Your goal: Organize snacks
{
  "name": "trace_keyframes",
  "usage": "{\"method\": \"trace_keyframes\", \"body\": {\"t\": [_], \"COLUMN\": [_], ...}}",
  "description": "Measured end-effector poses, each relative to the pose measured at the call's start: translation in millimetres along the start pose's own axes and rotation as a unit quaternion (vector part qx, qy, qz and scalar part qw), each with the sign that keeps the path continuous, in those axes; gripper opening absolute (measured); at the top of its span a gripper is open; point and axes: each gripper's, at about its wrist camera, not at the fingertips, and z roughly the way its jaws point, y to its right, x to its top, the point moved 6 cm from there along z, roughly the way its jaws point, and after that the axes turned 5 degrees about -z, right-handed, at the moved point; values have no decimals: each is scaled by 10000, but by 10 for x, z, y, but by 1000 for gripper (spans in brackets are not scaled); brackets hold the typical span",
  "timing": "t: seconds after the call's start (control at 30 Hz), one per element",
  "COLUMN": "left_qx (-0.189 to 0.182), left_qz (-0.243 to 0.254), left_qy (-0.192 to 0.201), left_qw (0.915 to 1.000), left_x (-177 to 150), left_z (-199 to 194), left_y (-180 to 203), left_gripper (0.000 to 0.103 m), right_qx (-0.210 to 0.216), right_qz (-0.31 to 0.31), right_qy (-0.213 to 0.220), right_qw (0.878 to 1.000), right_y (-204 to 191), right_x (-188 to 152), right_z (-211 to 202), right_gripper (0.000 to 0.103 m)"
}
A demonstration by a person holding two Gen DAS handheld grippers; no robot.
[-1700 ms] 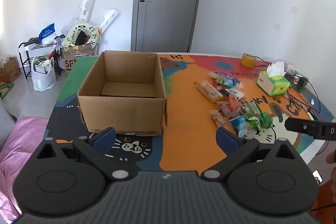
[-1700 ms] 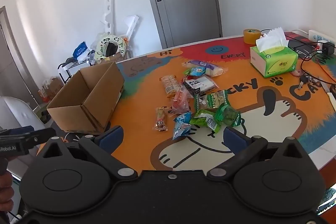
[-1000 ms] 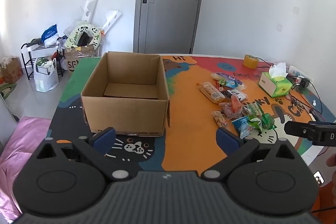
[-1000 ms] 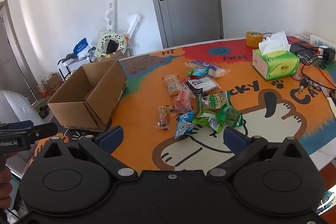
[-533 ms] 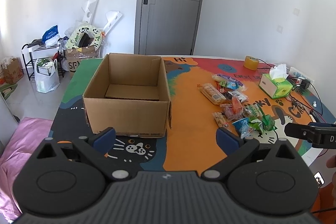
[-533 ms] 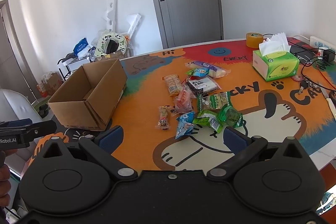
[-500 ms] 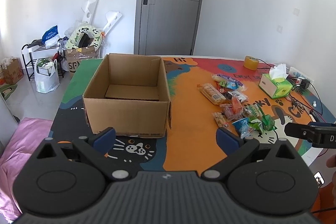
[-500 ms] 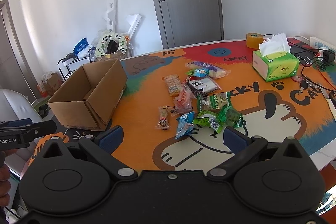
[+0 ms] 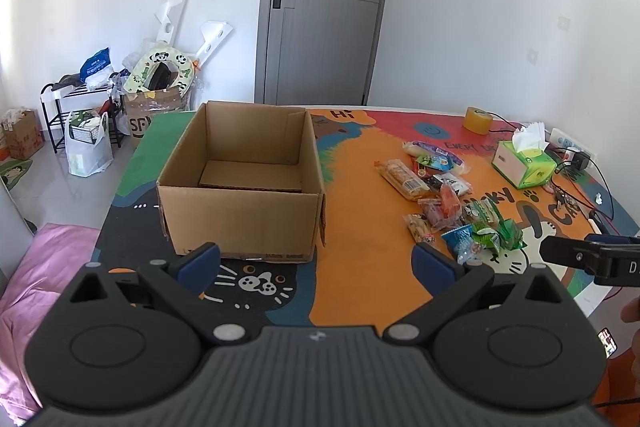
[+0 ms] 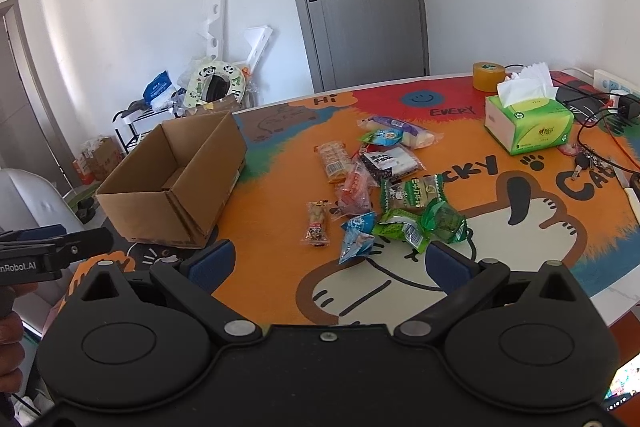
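Note:
An open, empty cardboard box (image 9: pixel 240 183) stands on the left of the colourful table mat; it also shows in the right wrist view (image 10: pixel 176 183). Several snack packets (image 9: pixel 448 203) lie scattered to its right, among them green packets (image 10: pixel 420 223), a blue packet (image 10: pixel 356 235) and a long cracker pack (image 10: pixel 332 161). My left gripper (image 9: pixel 316 263) is open and empty, held back from the box's near side. My right gripper (image 10: pixel 328 263) is open and empty, held back from the snacks over the table's front edge.
A green tissue box (image 10: pixel 528 123), a roll of tape (image 10: pixel 488 77), a power strip with cables (image 10: pixel 600 99) and keys (image 10: pixel 588 161) sit at the right. A door, a rack and bags (image 9: pixel 88 147) stand beyond the table.
Both grippers have drawn back and up slightly, so the box and snacks look a little farther. Jaws stay open. Nothing on the table has moved.

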Motion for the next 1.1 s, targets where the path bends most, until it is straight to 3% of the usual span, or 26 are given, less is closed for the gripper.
{"method": "trace_keyframes", "body": {"t": [1.1], "left_qx": [-203], "left_qz": [121], "left_qy": [19], "left_qw": [9997], "left_x": [-12], "left_z": [-48], "left_y": [195], "left_gripper": [101], "right_qx": [-67], "right_qz": [-44], "right_qy": [155], "right_qw": [9998], "right_y": [53], "right_x": [88], "right_z": [-140], "right_gripper": [103]}}
